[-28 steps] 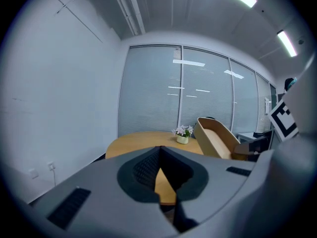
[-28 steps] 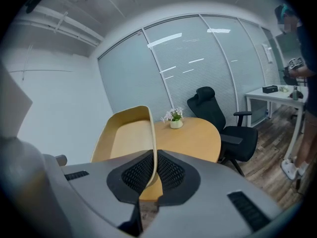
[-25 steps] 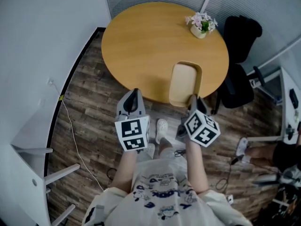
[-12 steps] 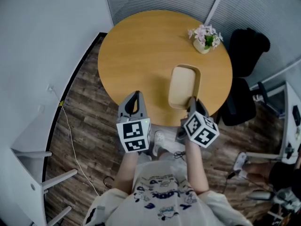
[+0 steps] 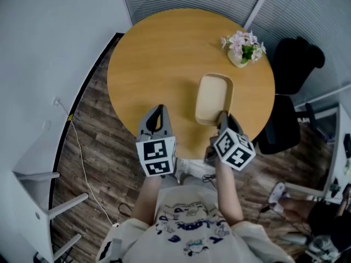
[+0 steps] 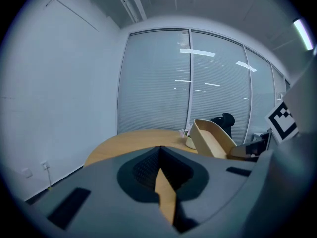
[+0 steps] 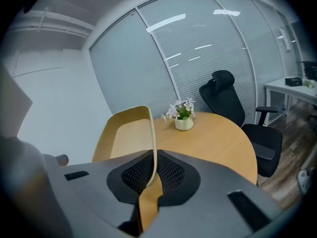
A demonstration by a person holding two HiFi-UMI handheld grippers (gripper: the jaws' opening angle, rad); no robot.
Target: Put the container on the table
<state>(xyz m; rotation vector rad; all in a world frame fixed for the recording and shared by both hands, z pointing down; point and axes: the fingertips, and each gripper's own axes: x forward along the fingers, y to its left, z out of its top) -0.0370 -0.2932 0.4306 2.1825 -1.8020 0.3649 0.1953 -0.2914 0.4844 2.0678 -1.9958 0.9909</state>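
Nearest, the left gripper [image 5: 158, 110] hangs over the near edge of the tabletop [image 5: 159, 53] with its jaws pressed together on nothing. Its own view shows only wood through the slit. Just to its right, the right gripper [image 5: 222, 116] has its jaws clamped on the thin rim at the near short end of the container [image 5: 214, 98]. The rim runs straight into the closed jaws in the right gripper view. The container's long axis runs from those jaws toward the far side, over the near right part of the tabletop. The move ahead is probably straight down. In the left gripper view the container looks tilted, far end raised. Its underside is hidden, so I cannot tell whether it touches the wood. Farther off stand a flowerpot [image 5: 244, 48] and a chair [image 5: 296, 64].
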